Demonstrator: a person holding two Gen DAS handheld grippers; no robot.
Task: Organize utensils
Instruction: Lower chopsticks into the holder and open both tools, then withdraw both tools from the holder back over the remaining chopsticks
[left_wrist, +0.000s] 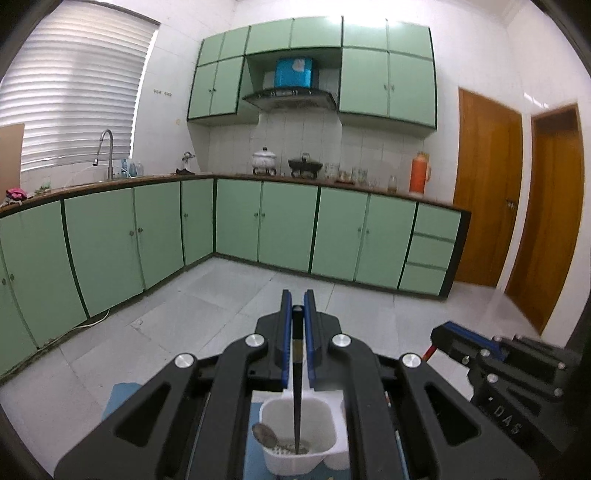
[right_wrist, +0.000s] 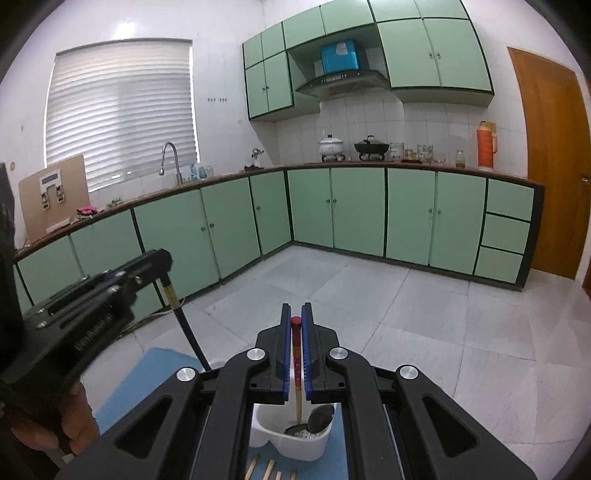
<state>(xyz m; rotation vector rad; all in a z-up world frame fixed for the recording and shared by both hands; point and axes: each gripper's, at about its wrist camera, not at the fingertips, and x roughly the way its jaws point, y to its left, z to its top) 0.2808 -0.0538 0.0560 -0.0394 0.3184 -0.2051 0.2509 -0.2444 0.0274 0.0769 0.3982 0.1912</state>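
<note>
Left claw (left_wrist: 297, 299) clenched on slim black chopstick (left_wrist: 297, 406), right claw (right_wrist: 296, 312) on red-capped chopstick (right_wrist: 296, 354)

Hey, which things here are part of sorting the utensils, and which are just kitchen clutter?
Part of the job:
black chopstick
red-topped chopstick
white holder
spoon
loose chopsticks
blue mat

Just lying about:
orange flask
white pot
black pot

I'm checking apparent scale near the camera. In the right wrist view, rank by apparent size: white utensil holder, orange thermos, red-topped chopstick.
1. White utensil holder, largest, though nearness inflates it.
2. Red-topped chopstick, long but thin.
3. Orange thermos, far off; close to the chopstick, so that order is unsure.
</note>
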